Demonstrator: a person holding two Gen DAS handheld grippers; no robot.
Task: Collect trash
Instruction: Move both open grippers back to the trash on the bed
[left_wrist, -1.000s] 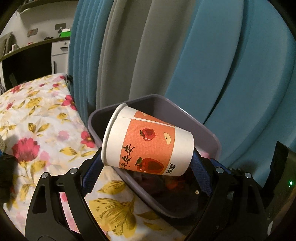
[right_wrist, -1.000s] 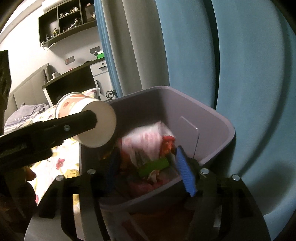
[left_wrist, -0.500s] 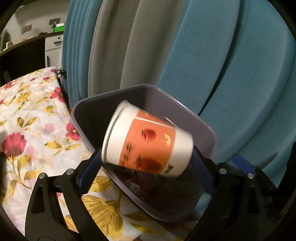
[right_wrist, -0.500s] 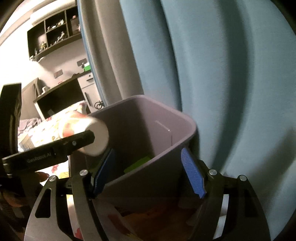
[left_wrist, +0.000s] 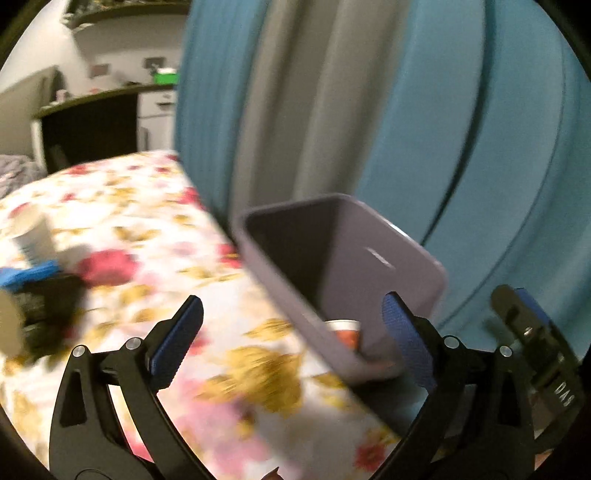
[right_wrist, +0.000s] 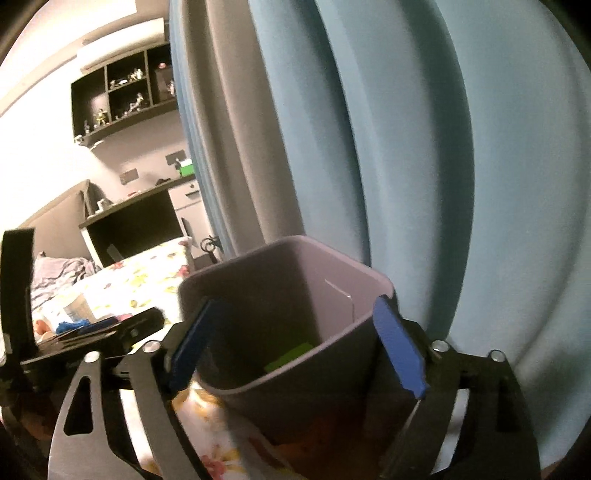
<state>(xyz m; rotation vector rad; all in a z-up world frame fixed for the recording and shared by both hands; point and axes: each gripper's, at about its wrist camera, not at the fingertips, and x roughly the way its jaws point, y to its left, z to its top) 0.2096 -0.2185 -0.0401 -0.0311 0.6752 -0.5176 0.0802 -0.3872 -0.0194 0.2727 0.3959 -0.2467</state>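
The purple trash bin (left_wrist: 413, 266) stands beside the bed against the curtain. The orange-and-white paper cup (left_wrist: 343, 330) lies inside it, only its rim end showing. My left gripper (left_wrist: 291, 339) is open and empty, its jaws wide, to the left of and in front of the bin. My right gripper (right_wrist: 295, 343) is open, with its blue pads (right_wrist: 399, 354) either side of the bin (right_wrist: 258, 295) near its rim. A green scrap (right_wrist: 290, 356) shows inside the bin. Another paper cup (left_wrist: 31, 232) lies on the bed.
The floral bedspread (left_wrist: 147, 221) fills the left. Blue and grey curtains (left_wrist: 424, 110) hang right behind the bin. A dark desk (right_wrist: 133, 225) and wall shelves (right_wrist: 122, 92) stand at the far end. A black and blue object (left_wrist: 40, 288) lies on the bed at left.
My left gripper has let go of the orange paper cup, which has dropped into the bin, and has swung left towards the bed. My right gripper has pulled back and tilted up.
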